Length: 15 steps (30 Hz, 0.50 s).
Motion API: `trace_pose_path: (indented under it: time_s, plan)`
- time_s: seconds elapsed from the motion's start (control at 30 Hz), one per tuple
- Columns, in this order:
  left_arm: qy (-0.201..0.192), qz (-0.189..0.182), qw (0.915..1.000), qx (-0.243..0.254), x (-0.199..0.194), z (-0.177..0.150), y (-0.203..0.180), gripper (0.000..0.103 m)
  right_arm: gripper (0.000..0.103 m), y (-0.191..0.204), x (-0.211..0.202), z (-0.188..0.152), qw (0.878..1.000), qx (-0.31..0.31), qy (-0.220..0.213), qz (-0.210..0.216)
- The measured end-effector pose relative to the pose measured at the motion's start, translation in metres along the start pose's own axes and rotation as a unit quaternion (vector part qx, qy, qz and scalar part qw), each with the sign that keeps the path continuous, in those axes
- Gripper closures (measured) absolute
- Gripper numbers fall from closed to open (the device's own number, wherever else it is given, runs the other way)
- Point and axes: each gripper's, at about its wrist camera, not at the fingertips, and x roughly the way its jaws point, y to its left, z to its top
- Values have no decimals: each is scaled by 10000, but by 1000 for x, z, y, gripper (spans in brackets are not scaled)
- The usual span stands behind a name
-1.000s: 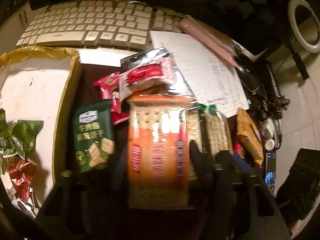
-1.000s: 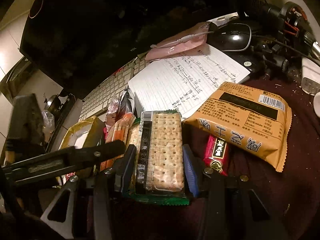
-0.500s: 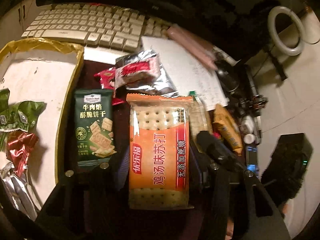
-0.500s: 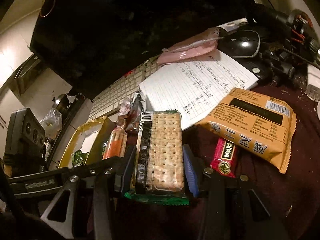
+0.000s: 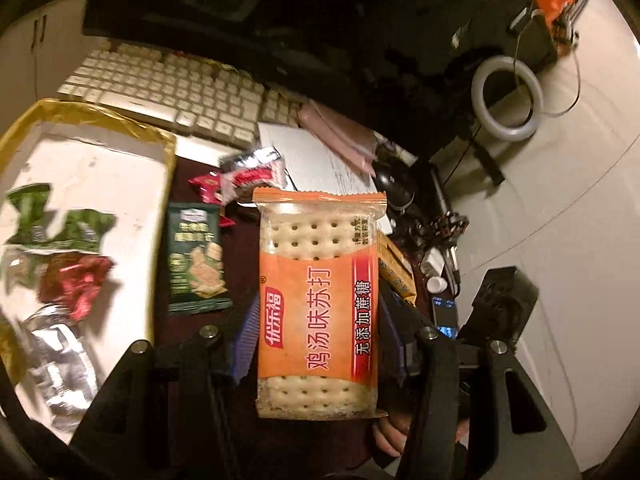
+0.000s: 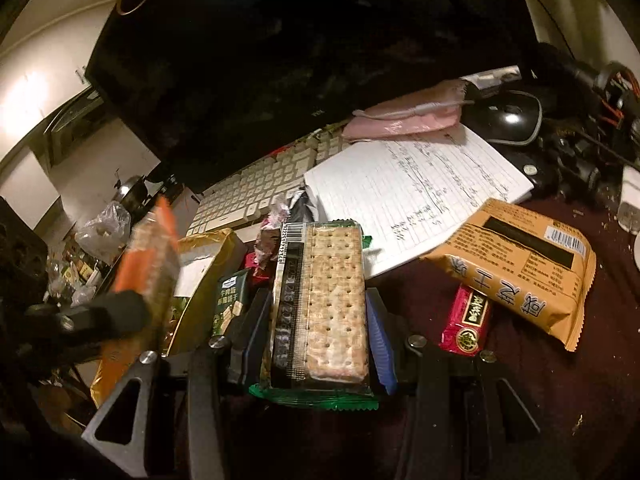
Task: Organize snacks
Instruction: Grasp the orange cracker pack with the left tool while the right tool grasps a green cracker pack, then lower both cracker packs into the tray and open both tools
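Note:
My left gripper [image 5: 318, 320] is shut on an orange cracker pack [image 5: 318, 304], held lifted above the dark red table. To its left lies a gold-rimmed white tray [image 5: 96, 168] holding green, red and silver wrapped snacks. A dark green cracker pack [image 5: 196, 258] lies beside the tray. My right gripper [image 6: 316, 320] is shut on a green-edged cracker pack [image 6: 324, 304], just above the table. In the right wrist view the left gripper with the orange cracker pack [image 6: 150, 248] shows blurred at the left.
A tan snack bag [image 6: 520, 268] and a small red pack [image 6: 468, 320] lie right of my right gripper. A written notepad [image 6: 420, 196], white keyboard [image 5: 172, 96], pink pouch [image 6: 404, 120], black mouse [image 6: 508, 118] and dark monitor stand behind. Small red and silver packets [image 5: 244, 176] lie near the tray corner.
My left gripper has risen with the orange cracker pack and tilted up, so the tray and desk look farther below. My right gripper keeps its pack and has barely moved.

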Motion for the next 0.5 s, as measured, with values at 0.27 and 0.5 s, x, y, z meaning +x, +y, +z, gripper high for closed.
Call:
trace_pose_path:
  time_s: [0.27, 0.5]
  plan:
    - [-739, 397, 9956, -413, -65, -5, 48, 48, 57, 14, -7, -1, 9989, -315, -302, 182]
    - [-1151, 952, 9848, -881, -100, 1, 101, 48, 57, 50, -6, -3, 9973, -430, -265, 538]
